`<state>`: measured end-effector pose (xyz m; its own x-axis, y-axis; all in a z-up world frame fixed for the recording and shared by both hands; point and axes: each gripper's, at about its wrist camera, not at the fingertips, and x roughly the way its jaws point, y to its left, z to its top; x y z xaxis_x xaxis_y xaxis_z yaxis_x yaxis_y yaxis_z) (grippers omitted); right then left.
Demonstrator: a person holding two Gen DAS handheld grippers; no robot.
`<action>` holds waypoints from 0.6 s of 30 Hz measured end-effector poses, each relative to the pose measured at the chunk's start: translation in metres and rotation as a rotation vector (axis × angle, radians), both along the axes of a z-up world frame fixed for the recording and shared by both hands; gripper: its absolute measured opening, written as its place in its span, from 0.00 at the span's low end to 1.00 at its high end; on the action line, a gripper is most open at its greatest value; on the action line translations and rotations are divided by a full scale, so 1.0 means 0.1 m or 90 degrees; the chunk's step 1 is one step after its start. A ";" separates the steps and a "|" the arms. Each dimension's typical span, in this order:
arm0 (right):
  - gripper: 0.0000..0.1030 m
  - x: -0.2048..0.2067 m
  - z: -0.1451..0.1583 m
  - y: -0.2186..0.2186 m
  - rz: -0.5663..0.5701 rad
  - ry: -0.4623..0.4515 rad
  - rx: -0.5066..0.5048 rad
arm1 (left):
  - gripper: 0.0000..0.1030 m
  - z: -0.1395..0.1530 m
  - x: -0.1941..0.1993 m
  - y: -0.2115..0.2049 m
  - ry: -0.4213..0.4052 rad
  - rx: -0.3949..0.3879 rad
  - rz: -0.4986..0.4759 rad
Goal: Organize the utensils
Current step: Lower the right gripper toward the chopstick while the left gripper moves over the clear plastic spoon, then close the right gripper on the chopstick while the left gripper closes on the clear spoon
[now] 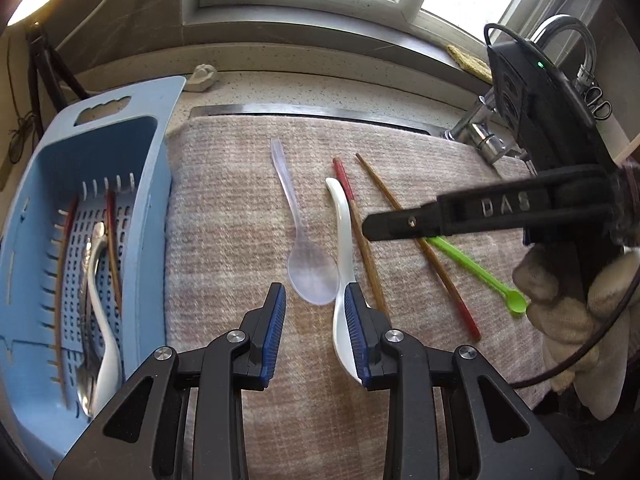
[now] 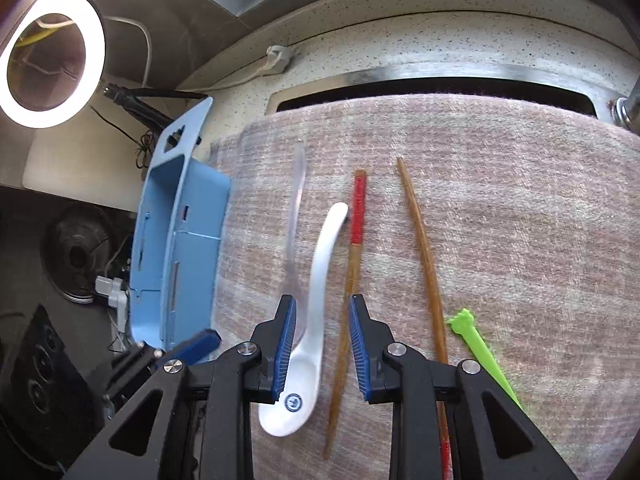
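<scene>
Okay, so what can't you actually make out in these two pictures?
- Left wrist view: the white spoon bowl is hidden behind the left gripper.
- Right wrist view: the clear spoon bowl is covered by a gripper finger; the green spoon bowl by the gripper frame.
- Right wrist view: the blue basket shows only its outer wall, so its contents are hidden.
- Left wrist view: utensils in the basket overlap, so their count is unclear.

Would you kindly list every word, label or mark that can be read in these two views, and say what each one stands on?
"DAS": raised letters on the black finger of the right gripper, seen from the left wrist view.
Round blue stamp on the bowl of the white ceramic spoon: too small to read.
Nothing legible on the blue basket, the chopsticks or the other spoons.
</scene>
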<state>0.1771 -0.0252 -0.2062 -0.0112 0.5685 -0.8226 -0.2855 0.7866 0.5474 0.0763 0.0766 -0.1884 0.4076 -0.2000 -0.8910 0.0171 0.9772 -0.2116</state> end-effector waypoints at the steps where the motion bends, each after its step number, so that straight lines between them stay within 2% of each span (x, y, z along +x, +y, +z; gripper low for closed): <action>1: 0.24 -0.01 -0.02 0.00 0.002 -0.006 -0.011 | 0.28 -0.01 0.06 0.01 0.002 0.005 -0.004; 3: 0.23 -0.04 -0.04 0.03 0.006 -0.012 -0.020 | 0.28 -0.04 0.18 0.02 0.005 0.016 -0.011; 7: 0.21 -0.09 -0.09 0.05 0.011 -0.019 -0.030 | 0.21 -0.11 0.39 0.01 0.020 0.038 -0.026; 18: 0.18 -0.11 -0.15 0.17 0.025 -0.045 -0.073 | 0.21 -0.37 0.75 -0.11 0.062 0.094 -0.060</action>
<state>0.1664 -0.0084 -0.2213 0.0287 0.4715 -0.8814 -0.3521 0.8300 0.4325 0.1517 0.0658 -0.2252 0.3029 -0.0980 -0.9480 0.0970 0.9927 -0.0716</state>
